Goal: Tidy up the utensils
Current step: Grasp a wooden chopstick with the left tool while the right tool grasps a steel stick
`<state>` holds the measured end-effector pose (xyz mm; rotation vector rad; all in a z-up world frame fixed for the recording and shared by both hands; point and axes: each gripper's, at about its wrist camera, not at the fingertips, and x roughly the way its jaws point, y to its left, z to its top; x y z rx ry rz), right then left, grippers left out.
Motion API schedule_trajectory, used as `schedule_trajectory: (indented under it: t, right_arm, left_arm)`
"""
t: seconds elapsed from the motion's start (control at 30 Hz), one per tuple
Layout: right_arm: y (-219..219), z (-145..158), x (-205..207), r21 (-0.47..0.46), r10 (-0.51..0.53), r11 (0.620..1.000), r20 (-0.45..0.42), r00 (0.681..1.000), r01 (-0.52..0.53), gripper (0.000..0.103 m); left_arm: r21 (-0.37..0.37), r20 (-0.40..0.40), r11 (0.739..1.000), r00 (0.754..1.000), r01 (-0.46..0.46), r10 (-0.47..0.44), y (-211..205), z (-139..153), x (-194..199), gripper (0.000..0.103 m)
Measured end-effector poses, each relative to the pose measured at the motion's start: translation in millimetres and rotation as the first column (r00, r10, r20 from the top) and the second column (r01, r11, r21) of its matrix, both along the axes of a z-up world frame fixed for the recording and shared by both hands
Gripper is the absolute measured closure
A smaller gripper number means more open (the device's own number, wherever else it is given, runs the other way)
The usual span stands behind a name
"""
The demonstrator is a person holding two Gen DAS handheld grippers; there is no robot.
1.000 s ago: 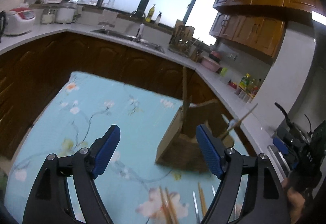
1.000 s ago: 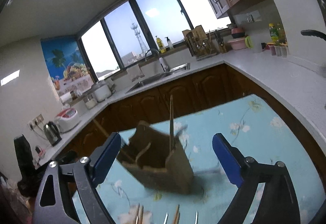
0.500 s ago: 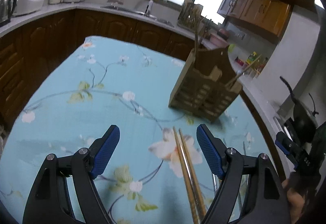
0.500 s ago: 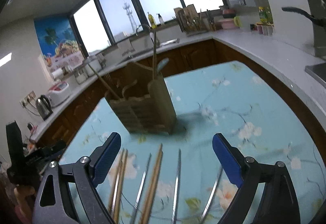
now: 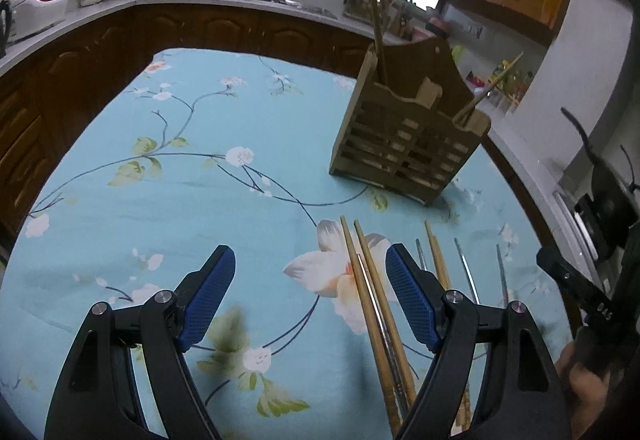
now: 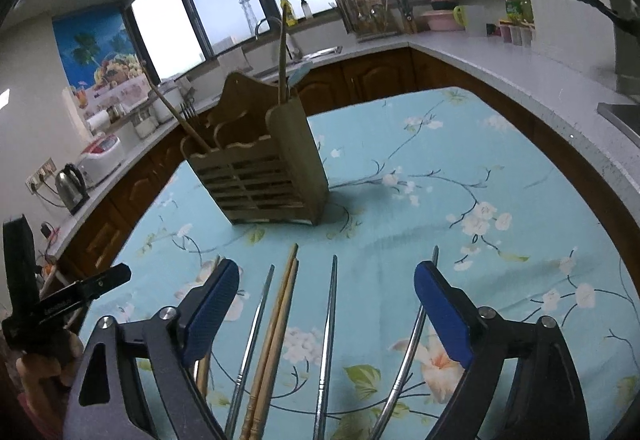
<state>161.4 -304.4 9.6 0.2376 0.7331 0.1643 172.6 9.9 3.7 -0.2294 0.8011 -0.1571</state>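
Looking through the left wrist view, I see my left gripper point(image 5: 310, 276) spread wide and empty above the floral tablecloth point(image 5: 168, 200), bare cloth to its left, wooden chopsticks point(image 5: 370, 292) between its fingers, and the wooden holder point(image 5: 404, 144) ahead near the table's right edge. Through the right wrist view, my right gripper point(image 6: 326, 298) gapes empty over metal chopsticks point(image 6: 328, 328) and a wooden pair point(image 6: 278, 324); open cloth lies right of the holder point(image 6: 266, 176).

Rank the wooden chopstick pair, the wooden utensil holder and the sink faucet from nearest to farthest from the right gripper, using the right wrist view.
1. Wooden chopstick pair, on the cloth between the right gripper fingers.
2. Wooden utensil holder, mid-table, ahead-left.
3. Sink faucet, on the far counter by the window.
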Motion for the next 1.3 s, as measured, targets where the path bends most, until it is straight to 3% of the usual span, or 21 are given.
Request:
schedule_trajectory:
  t: [0.17, 0.37, 0.73, 0.87, 1.03, 1.13, 1.3]
  right_arm:
    - [8, -16, 12, -0.038, 0.019, 0.999, -0.078, 0.997, -0.022, 0.042]
    - [20, -36, 29, -0.068, 0.055, 0.995, -0.160, 0.986, -0.067, 0.059]
    - [27, -54, 53, -0.104, 0.067, 0.990, -0.229, 0.971, -0.093, 0.074]
    - [28, -61, 60, -0.121, 0.060, 0.988, -0.257, 0.965, -0.093, 0.082]
    - [35, -61, 67, -0.159, 0.071, 0.981, -0.255, 0.964, -0.114, 0.082]
    - [40, -63, 73, -0.189, 0.076, 0.974, -0.254, 0.964, -0.127, 0.085]
    - [44, -63, 75, -0.224, 0.082, 0.964, -0.253, 0.964, -0.141, 0.097]
  left_arm:
    - [0.025, -0.036, 0.999, 0.999, 0.028, -0.027, -10, -8, 13, 0.030]
    - [0.027, -0.093, 0.998, 0.994, 0.061, -0.058, -21, -17, 34, 0.047]
    - [0.068, -0.169, 0.990, 0.979, 0.123, -0.110, -43, -35, 72, 0.066]
    - [0.095, -0.212, 0.984, 0.969, 0.152, -0.130, -51, -47, 83, 0.078]
    - [0.168, -0.194, 0.968, 0.969, 0.187, -0.153, -65, -49, 85, 0.081]
    - [0.189, -0.189, 0.961, 0.968, 0.204, -0.168, -69, -50, 86, 0.092]
    - [0.192, -0.179, 0.959, 0.968, 0.210, -0.176, -69, -50, 87, 0.098]
